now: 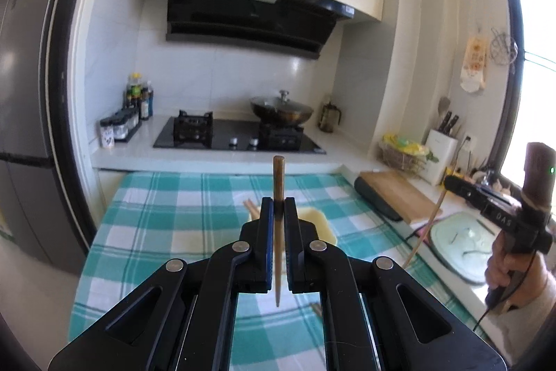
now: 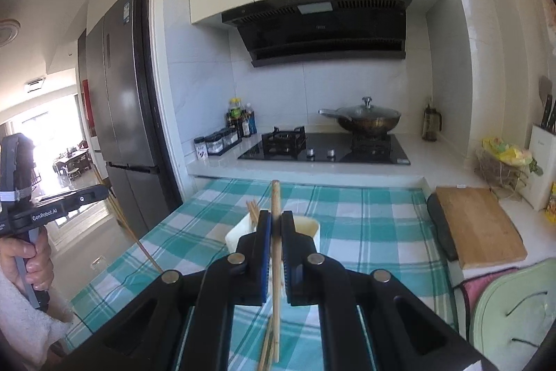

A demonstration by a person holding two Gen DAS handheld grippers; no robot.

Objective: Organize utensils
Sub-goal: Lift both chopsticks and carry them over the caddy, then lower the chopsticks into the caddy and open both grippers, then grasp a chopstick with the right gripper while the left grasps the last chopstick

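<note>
My left gripper point(image 1: 278, 214) is shut on a dark brown chopstick point(image 1: 278, 183) and holds it upright above the checked cloth. My right gripper point(image 2: 276, 225) is shut on a light wooden chopstick point(image 2: 275, 197), also near upright. A cream holder point(image 2: 305, 226) with several chopsticks point(image 2: 252, 209) in it stands just beyond both grippers; it also shows in the left wrist view point(image 1: 321, 221). More chopsticks point(image 2: 267, 346) lie on the cloth under my right gripper. The right gripper shows at the right of the left wrist view point(image 1: 448, 185), with its chopstick point(image 1: 424, 232).
A teal checked cloth point(image 1: 166, 207) covers the table. A wooden cutting board point(image 2: 479, 225) lies at the right. Behind are a gas stove point(image 2: 326, 148) with a lidded wok point(image 2: 368, 119), spice bottles point(image 2: 239, 120), a knife block point(image 1: 441, 152) and a fridge point(image 2: 121, 99).
</note>
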